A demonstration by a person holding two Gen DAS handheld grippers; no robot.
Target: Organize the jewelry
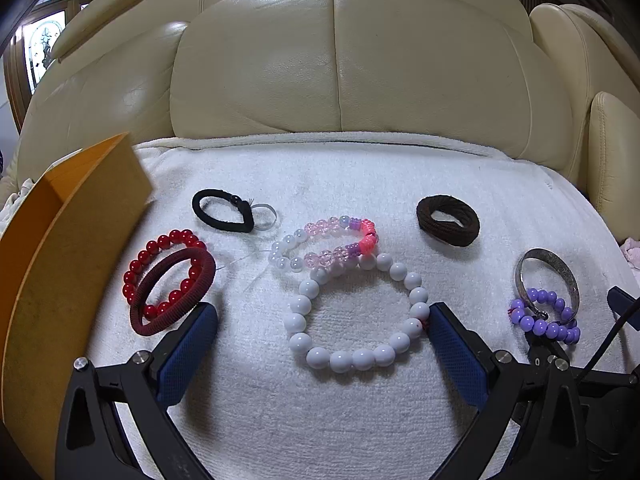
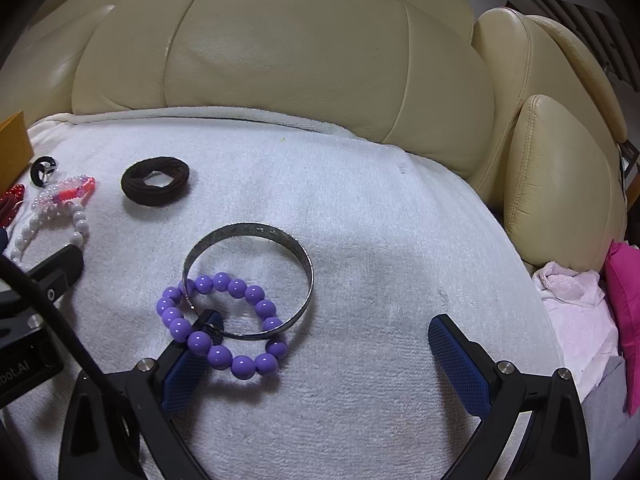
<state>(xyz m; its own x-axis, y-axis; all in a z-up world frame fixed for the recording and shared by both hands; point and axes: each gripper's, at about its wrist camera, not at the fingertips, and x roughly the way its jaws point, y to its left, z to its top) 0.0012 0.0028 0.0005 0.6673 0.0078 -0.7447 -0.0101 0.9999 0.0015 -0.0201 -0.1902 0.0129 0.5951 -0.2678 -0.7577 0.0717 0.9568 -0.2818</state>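
Jewelry lies on a white towel (image 1: 360,184). My left gripper (image 1: 320,316) is open around a white bead bracelet (image 1: 320,356), empty. Beyond it lie a pink and purple bead bracelet (image 1: 320,258), a black hair tie (image 1: 208,214), a brown hair tie (image 1: 448,220), and a red bead bracelet (image 1: 168,240) under a maroon hair tie (image 1: 160,320). An orange box (image 1: 48,264) stands at the left. My right gripper (image 2: 324,326) is open and empty; its left finger lies under a purple bead bracelet (image 2: 220,356) and a silver bangle (image 2: 304,264).
The towel (image 2: 360,208) covers a cream leather sofa seat (image 1: 340,60). An armrest (image 2: 560,184) rises at the right. Pink cloths (image 2: 580,308) lie at the right edge. The left gripper's body (image 2: 24,320) shows at the left of the right wrist view.
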